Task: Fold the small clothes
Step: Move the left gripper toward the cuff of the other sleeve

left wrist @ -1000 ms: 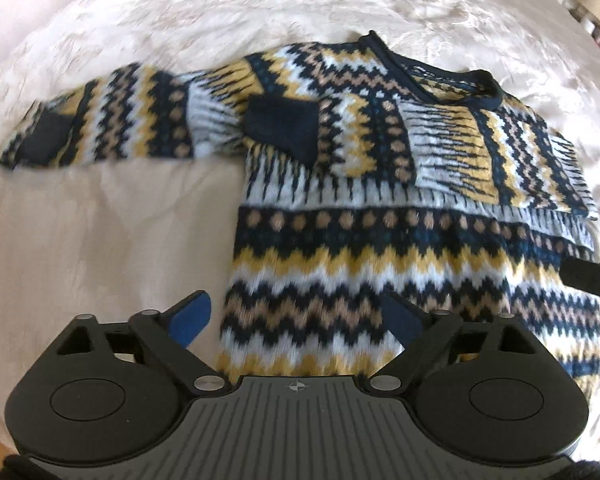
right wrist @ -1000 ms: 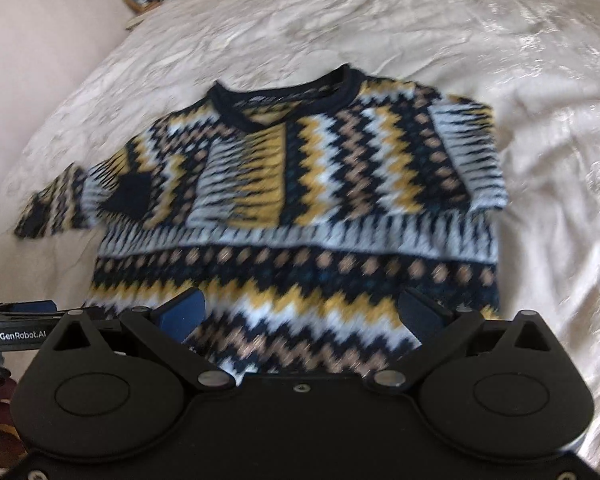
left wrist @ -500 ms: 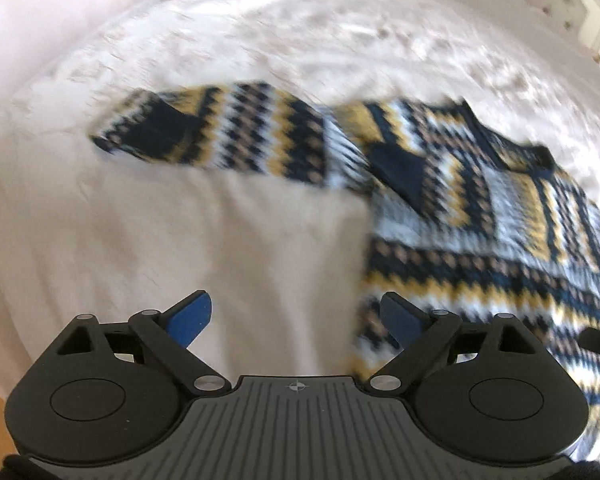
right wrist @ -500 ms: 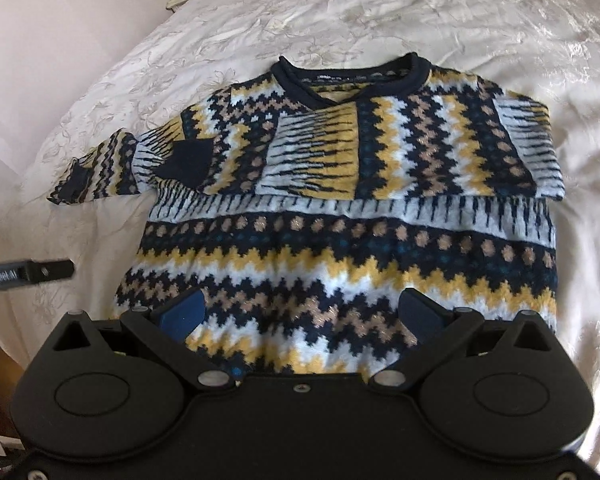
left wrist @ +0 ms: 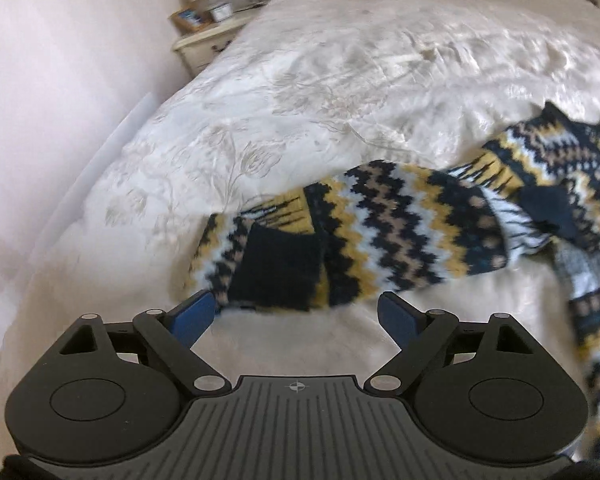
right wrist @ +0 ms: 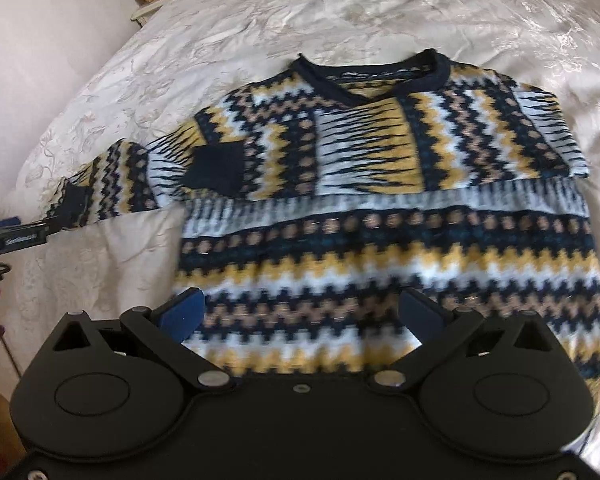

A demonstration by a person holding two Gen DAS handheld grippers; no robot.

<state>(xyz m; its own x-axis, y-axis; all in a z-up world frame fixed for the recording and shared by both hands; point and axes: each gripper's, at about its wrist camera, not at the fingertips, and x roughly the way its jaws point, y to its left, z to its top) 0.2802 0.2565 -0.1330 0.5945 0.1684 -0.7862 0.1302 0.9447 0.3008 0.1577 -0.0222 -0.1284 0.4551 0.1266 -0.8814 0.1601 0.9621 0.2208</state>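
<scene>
Swinging leftward since a second ago, the left gripper (left wrist: 296, 316) now faces the sleeve cuff (left wrist: 276, 268) at frame centre, fingers spread apart. One sweater (right wrist: 380, 200) lies flat on the one bedspread (right wrist: 260, 20); the right gripper (right wrist: 300, 316), also spread, hovers over its hem.

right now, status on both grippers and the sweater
Left gripper open, poised at the sleeve cuff. Right gripper open, over the sweater hem. Sweater flat on the bedspread, one sleeve folded in. Nothing in the way.
</scene>
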